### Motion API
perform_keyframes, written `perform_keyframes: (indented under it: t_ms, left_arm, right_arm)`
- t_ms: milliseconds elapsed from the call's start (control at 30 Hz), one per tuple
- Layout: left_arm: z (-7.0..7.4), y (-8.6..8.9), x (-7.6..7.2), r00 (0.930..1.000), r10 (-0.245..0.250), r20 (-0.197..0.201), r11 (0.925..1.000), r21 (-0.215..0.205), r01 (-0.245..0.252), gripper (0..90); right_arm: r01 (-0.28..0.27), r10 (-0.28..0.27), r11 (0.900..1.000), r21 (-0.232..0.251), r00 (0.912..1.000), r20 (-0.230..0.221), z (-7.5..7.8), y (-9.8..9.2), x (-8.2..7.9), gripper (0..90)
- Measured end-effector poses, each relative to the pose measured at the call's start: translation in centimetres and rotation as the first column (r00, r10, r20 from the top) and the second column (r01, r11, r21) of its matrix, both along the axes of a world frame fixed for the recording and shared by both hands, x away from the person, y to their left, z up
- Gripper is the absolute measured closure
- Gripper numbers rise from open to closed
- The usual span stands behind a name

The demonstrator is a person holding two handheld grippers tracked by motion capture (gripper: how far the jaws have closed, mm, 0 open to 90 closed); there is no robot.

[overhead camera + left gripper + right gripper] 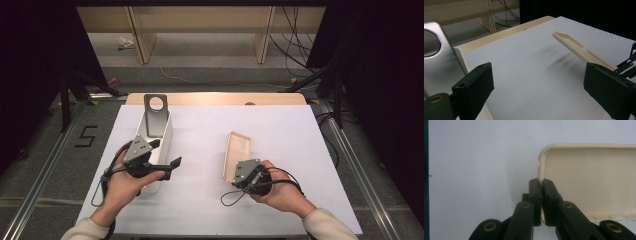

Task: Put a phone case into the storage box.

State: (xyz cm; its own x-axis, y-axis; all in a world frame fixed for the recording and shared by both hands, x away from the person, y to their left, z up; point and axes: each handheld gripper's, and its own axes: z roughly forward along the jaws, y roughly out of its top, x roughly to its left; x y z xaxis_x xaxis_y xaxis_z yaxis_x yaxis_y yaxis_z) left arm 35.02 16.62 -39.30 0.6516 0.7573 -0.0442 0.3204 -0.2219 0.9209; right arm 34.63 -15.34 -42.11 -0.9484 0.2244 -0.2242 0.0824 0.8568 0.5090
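While my right gripper (541, 202) pinches the cream lid (236, 155), it tilts above the white table (280, 130).
My left gripper (537, 87) gapes empty beside the white box (161, 137).

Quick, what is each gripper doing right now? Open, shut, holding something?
Left gripper: open, nothing between its jaws, beside the white box.
Right gripper: shut on the rim of the cream phone case.

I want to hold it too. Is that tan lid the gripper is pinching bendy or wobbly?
Probably stiff: the lid stays straight though the right gripper pinches only its thin rim. It looks light. Held by one edge, it might wobble or slip.
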Motion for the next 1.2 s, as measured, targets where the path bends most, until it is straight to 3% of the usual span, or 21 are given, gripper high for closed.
perform_keyframes:
  t_ms: [333,600,933,1200]
  left_arm:
    - [1.2,-4.2,2.7,0.9962,-0.037,-0.079,0.9984,0.039,0.04,13.9]
    - [1.0,-7.3,4.7,0.9899,-0.07,-0.123,0.9952,0.059,0.077,14.9]
    - [0.0,-9.9,6.8,0.9742,-0.073,-0.213,0.9951,0.05,0.086,17.5]
    - [-0.2,-11.0,8.0,0.967,-0.056,-0.249,0.9962,0.05,0.071,26.0]
  right_arm:
    - [-0.019,0.019,0.999,0.03,0.9998,0.007,0.3,0.9,-0.5,87.1]
    - [-0.028,0.027,0.999,0.044,0.9995,0.014,0.4,1.5,-0.9,87.1]
    - [-0.043,0.041,0.997,0.06,0.9985,0.035,0.8,1.9,-1.2,87.4]
    - [-0.049,0.046,0.997,0.063,0.998,0.044,1.0,2.2,-1.4,87.4]
